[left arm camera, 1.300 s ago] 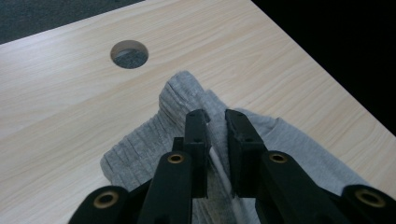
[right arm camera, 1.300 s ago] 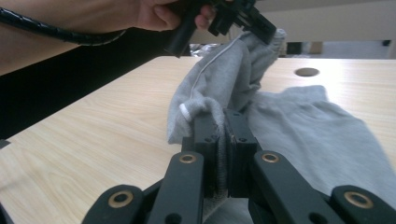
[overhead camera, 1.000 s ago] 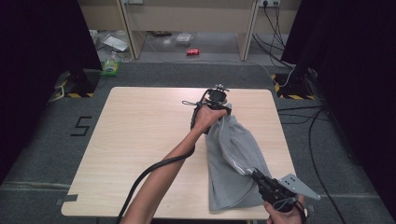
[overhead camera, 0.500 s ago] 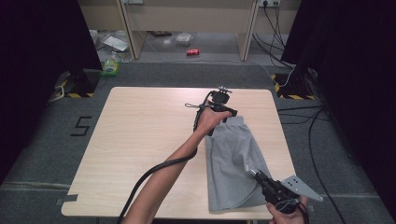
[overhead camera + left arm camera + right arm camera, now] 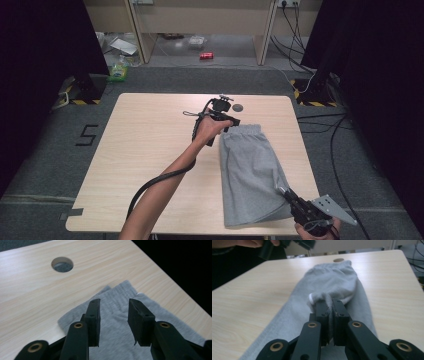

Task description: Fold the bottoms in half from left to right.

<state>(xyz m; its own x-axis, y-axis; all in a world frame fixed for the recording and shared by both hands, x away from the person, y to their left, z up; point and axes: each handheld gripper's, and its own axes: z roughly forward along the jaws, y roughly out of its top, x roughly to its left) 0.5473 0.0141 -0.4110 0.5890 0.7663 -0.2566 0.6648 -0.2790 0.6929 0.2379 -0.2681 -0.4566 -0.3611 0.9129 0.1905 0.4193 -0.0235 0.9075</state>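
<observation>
high view: grey shorts [image 5: 252,175] lie on the right half of the table [image 5: 150,165], long axis running away from the person, waistband at the far end. the right gripper [image 5: 295,200] has its fingers [image 5: 322,315] clamped on a pinch of cloth at the near hem. the left gripper [image 5: 226,119], just above the waistband's left corner, has just been parting its fingers [image 5: 93,320]; they stand apart with nothing between them. that far corner lies just under and beyond the left hand, likely its next hold.
</observation>
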